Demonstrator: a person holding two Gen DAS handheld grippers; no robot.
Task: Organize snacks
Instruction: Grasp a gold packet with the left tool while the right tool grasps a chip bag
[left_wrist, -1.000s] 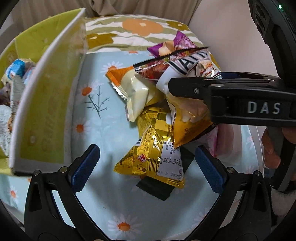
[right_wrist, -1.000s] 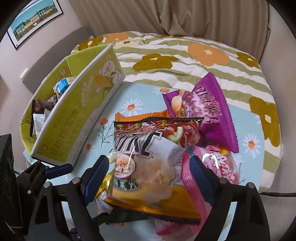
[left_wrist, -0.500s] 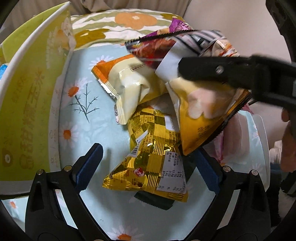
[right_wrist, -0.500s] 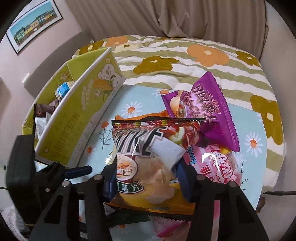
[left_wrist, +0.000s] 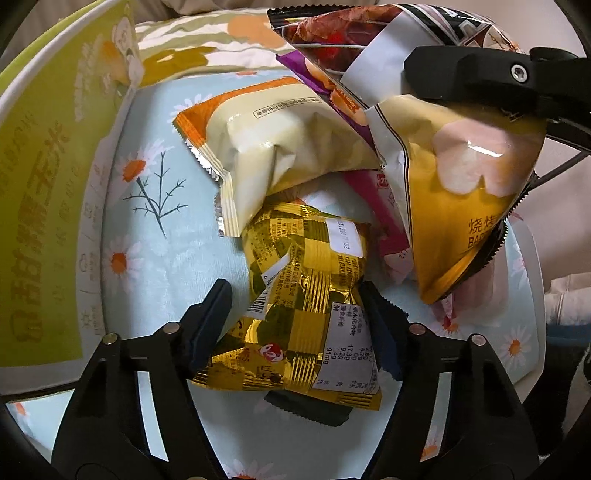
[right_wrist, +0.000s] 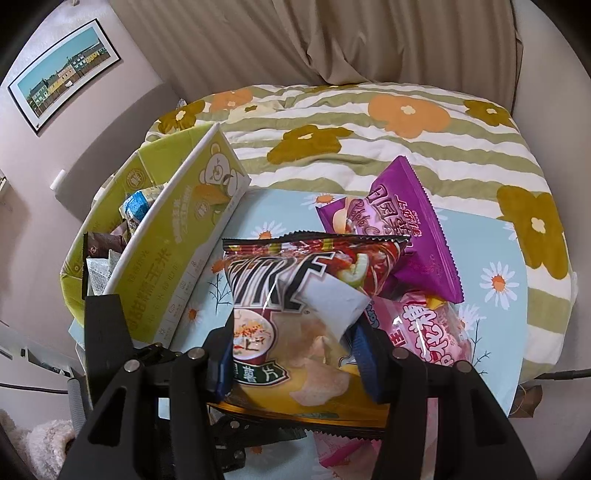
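A chip bag (right_wrist: 295, 325) is clamped between the pads of the right gripper (right_wrist: 295, 363) and is held above the pile, as is seen also in the left wrist view. The jaws of the left gripper (left_wrist: 299, 325) are closing around a gold packet (left_wrist: 303, 295), which lies on the daisy-printed cloth (left_wrist: 155, 236) near the green carton (left_wrist: 40, 206). The packet is between the pads, but firm pressing on it cannot be confirmed.

The gold packet is judged to be light, puffed with air and crinkly, with a glossy foil skin that may slip. Its contents are probably brittle, so a gentle squeeze is advised. The pinched middle, where the pads stand now, or a sealed end would be a good place to take hold. The chip bag is judged equally light and easy to crush.

On the chip bag, large black letters can be read only in part, and Chinese characters for potato chips are seen lower down; in the left wrist view "BAR" is visible. A white nutrition label with small figures is stuck on the gold packet. The purple bag (right_wrist: 399, 229) and the pink bag (right_wrist: 432, 332) carry Chinese writing, and the carton bears yellow characters and a bear drawing.
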